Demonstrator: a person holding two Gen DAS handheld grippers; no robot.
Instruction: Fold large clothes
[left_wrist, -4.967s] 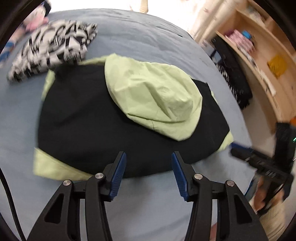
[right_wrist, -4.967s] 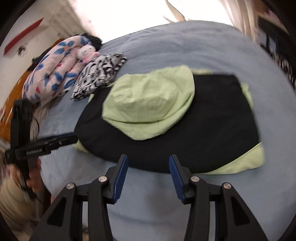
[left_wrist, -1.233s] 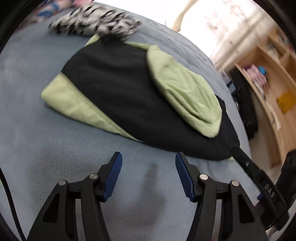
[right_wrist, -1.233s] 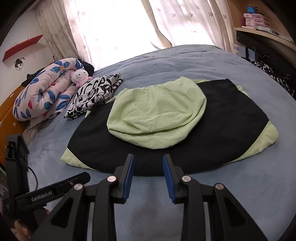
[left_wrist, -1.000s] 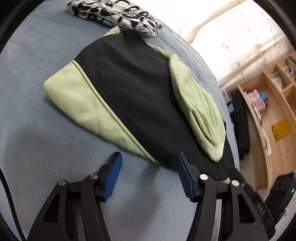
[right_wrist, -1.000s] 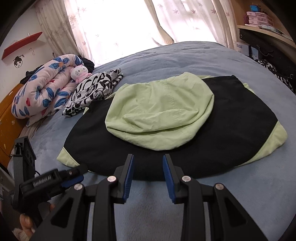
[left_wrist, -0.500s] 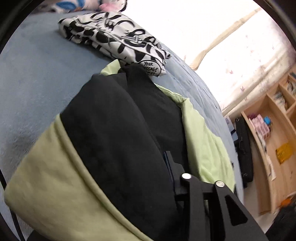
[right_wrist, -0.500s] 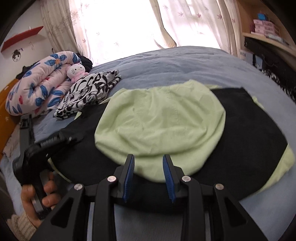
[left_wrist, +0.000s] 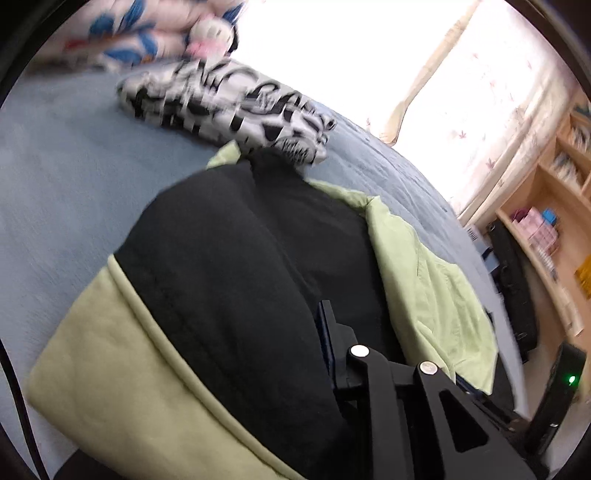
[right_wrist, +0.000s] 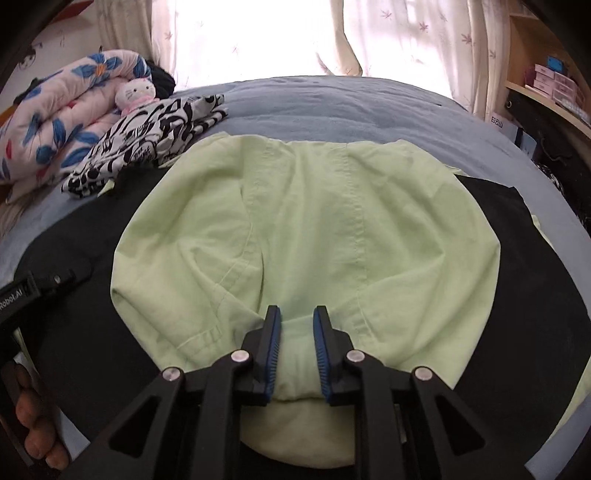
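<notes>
A black hoodie with light green trim (left_wrist: 236, 266) lies folded on the blue bed, its green hood (right_wrist: 306, 225) spread on top. My left gripper (left_wrist: 317, 332) is pushed into the hoodie's left edge; only its right finger (left_wrist: 327, 325) shows, and the black and green cloth drapes over the other. In the right wrist view the left gripper (right_wrist: 55, 280) sits at the hoodie's left edge. My right gripper (right_wrist: 295, 332) hovers low over the near edge of the hood, jaws a narrow gap apart with hood cloth between them.
A folded black-and-white patterned garment (right_wrist: 147, 140) lies past the hoodie's far left corner. A floral quilt and a Hello Kitty plush (right_wrist: 135, 92) lie beyond it. Wooden shelves (left_wrist: 554, 206) stand right of the bed. Bright curtains (right_wrist: 295, 37) hang behind.
My left gripper has gone from open on the bare bed into the hoodie's left edge, cloth now draped over it. My right gripper has moved forward over the hood with jaws narrowed.
</notes>
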